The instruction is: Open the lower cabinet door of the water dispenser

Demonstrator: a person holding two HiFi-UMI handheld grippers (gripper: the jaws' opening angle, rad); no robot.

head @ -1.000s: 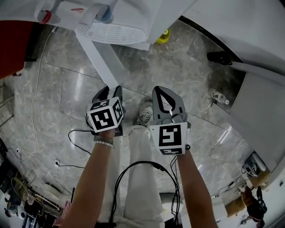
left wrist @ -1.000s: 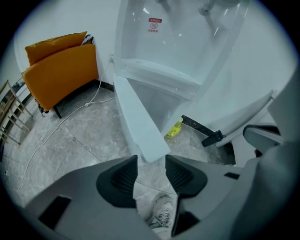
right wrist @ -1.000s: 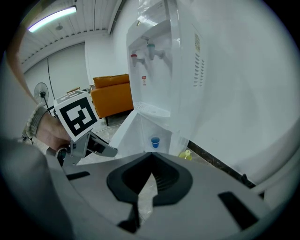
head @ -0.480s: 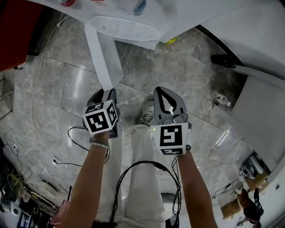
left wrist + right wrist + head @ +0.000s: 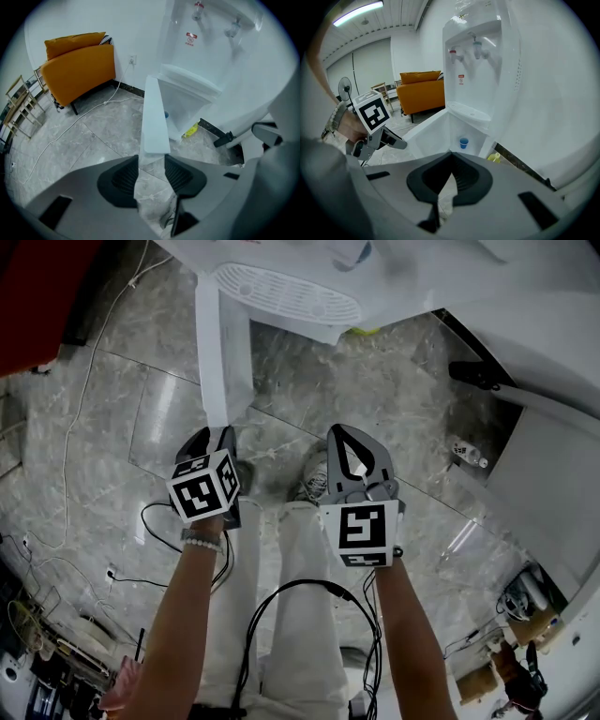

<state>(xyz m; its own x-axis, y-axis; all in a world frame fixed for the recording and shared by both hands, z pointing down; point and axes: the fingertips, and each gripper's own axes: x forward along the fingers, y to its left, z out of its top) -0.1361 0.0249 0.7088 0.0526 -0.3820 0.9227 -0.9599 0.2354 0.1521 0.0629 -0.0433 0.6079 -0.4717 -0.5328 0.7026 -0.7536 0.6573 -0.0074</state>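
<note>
Lower cabinet door [image 5: 153,117] stands swung wide, its free edge just beyond left gripper [image 5: 152,164]. Jaws spread, just narrowed slightly, nothing between the pads. Right gripper [image 5: 450,159] pressed together, empty. Judgement: door open; back off straight, avoid nudging edge.

Left claw [image 5: 217,434], right claw [image 5: 345,433] grey; white trousers [image 5: 300,596]; bead bracelet [image 5: 202,542].

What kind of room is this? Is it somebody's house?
Probably a lounge or waiting corner in an office, though it might be a home. There is a tall white water dispenser, an orange sofa close by, and a floor of shiny grey stone tiles.
</note>
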